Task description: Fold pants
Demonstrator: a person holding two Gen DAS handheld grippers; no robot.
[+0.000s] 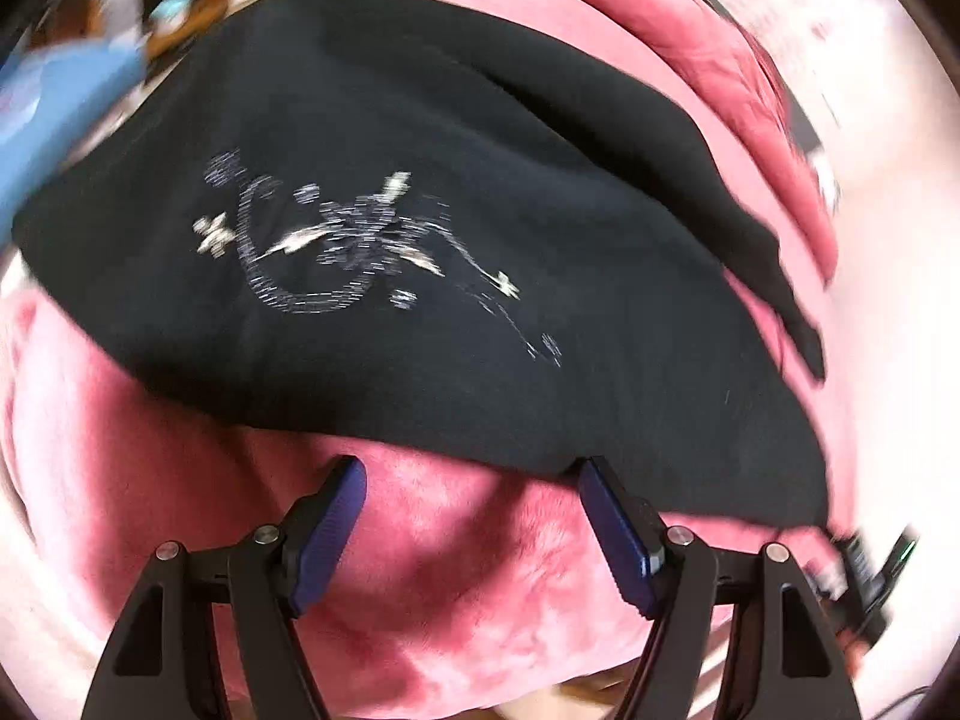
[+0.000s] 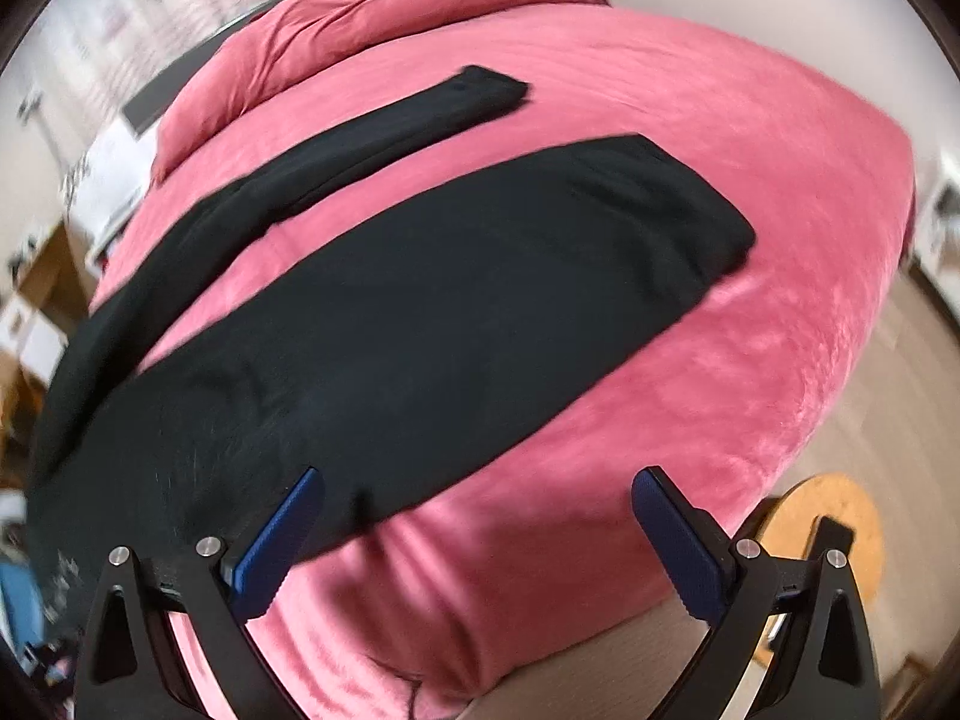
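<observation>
Item: black pants [image 2: 420, 300], spread flat on pink blanket [image 2: 750, 330], legs parted, long axis running away from both grippers toward the far pillows; left gripper [image 1: 474, 480] released, empty, at waistband edge; right gripper [image 2: 480, 498] released, empty, at the near hem-side edge, about equally close.

A bed [image 2: 690, 138] under a plush pink blanket fills the room, bedding bunched at its far end. Pale carpet [image 2: 936, 384] lies right, with a round wooden stool [image 2: 840, 516] near.
</observation>
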